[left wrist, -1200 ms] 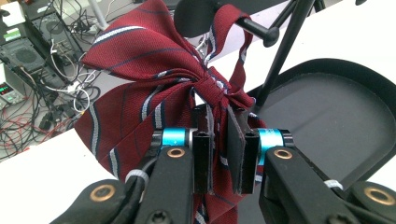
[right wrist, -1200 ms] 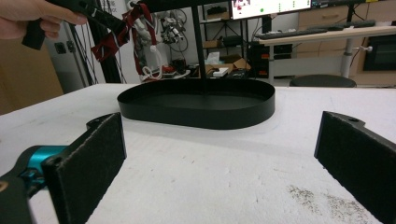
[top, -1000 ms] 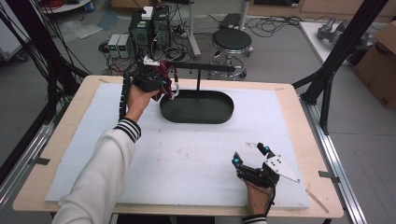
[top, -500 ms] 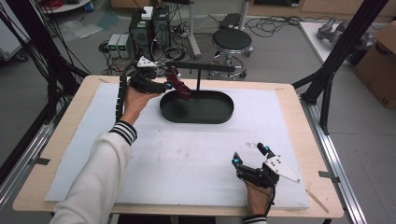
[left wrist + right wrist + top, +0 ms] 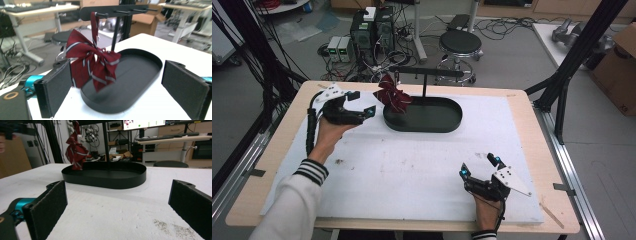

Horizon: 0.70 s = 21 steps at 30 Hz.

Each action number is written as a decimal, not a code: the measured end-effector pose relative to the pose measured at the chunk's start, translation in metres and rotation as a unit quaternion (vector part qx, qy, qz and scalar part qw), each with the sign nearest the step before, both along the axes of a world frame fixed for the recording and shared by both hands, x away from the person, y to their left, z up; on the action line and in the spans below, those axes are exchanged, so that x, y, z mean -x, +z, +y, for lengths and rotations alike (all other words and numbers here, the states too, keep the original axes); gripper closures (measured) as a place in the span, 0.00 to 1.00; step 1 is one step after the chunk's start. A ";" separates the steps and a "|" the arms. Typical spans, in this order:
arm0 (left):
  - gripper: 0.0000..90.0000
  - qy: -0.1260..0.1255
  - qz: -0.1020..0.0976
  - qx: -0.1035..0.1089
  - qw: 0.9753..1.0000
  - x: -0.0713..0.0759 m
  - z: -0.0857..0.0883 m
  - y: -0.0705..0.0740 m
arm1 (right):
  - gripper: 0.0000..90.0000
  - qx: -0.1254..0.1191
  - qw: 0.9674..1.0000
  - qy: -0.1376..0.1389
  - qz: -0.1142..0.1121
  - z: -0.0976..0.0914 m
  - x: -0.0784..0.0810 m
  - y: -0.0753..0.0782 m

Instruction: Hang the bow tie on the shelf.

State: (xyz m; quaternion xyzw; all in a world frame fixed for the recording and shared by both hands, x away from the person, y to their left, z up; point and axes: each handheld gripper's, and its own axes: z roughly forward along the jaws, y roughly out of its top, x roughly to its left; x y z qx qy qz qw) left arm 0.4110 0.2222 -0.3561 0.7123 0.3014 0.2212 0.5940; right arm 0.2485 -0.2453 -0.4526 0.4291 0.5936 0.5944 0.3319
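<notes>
The red striped bow tie [image 5: 93, 66] hangs lengthwise down from the rack's [image 5: 117, 11] left peg, its strap top blurred, just beyond the left gripper [image 5: 362, 104], whose jaws have just been opening wide and hold nothing.

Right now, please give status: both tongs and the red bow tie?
Left tongs open, jaws just opened, nothing between. Right tongs open, empty, near table edge. Bow tie hanging on rack peg over black tray. Nothing blocking.
</notes>
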 end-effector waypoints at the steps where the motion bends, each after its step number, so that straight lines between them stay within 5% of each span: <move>1: 0.11 0.000 0.000 0.000 1.000 0.000 0.000 0.000 | 0.01 0.000 1.000 0.000 -0.001 0.000 0.000 0.000; 8: 0.11 -0.021 -0.037 0.023 0.999 0.044 0.032 -0.025 | 0.01 0.003 1.000 -0.002 0.000 0.001 0.000 0.000; 12: 0.11 -0.029 -0.039 0.035 0.998 0.064 0.043 -0.044 | 0.01 0.007 1.000 -0.001 0.001 0.001 0.000 0.000; 21: 0.11 -0.017 -0.077 0.059 0.995 0.109 0.045 -0.078 | 0.01 0.009 1.000 0.001 0.003 0.002 -0.001 0.000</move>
